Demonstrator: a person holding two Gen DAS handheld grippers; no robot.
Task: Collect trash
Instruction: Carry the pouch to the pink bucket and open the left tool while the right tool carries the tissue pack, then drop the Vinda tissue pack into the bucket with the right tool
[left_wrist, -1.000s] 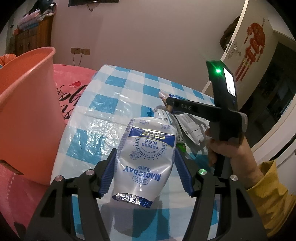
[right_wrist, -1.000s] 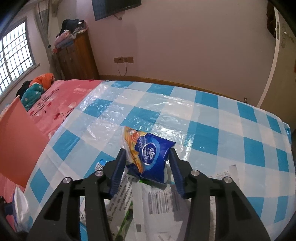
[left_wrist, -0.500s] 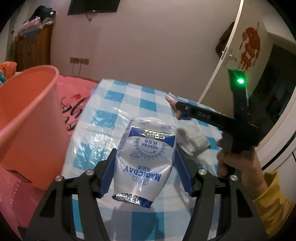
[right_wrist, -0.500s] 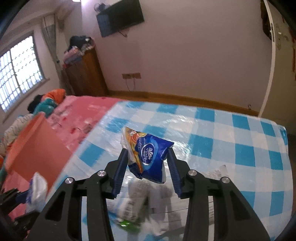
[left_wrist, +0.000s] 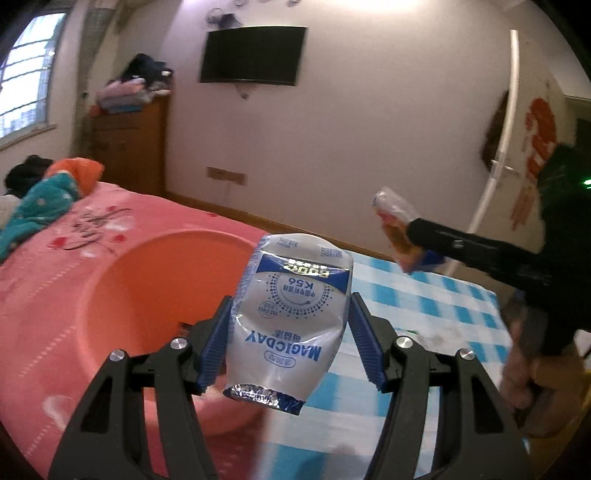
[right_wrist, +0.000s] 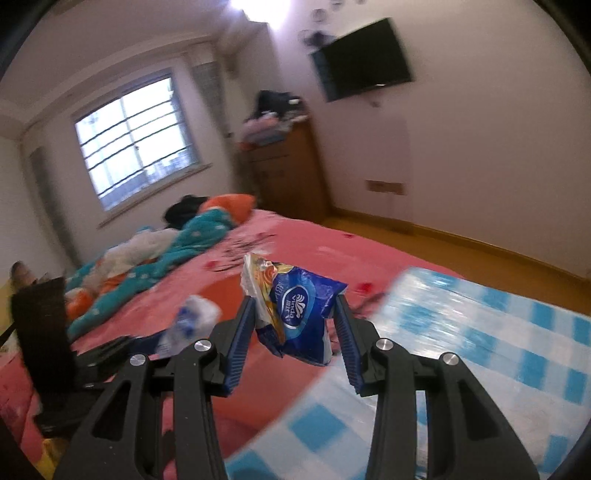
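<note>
My left gripper (left_wrist: 291, 339) is shut on a crumpled silver-and-blue pouch (left_wrist: 291, 317) printed MAGICDAY, held above the near rim of an orange plastic basin (left_wrist: 155, 295). The right gripper (right_wrist: 295, 332) is shut on a blue tissue pack (right_wrist: 299, 317) with an orange wrapper bunched against it. From the left wrist view the right gripper (left_wrist: 402, 236) reaches in from the right, high over the table, with that pack (left_wrist: 397, 229) at its tip. The left gripper and its pouch (right_wrist: 192, 321) show blurred at the lower left of the right wrist view.
A blue-and-white checked plastic cloth (left_wrist: 424, 317) covers the table on the right. A pink bed (left_wrist: 92, 229) with teal and orange bedding (right_wrist: 192, 236) lies left and behind. Wooden dresser (right_wrist: 288, 173), wall TV (left_wrist: 251, 55) and a white door (left_wrist: 498, 147) stand farther back.
Both grippers have lifted off the table and swung left toward the basin, each still holding its piece of trash. The basin's open mouth now faces the left camera.
</note>
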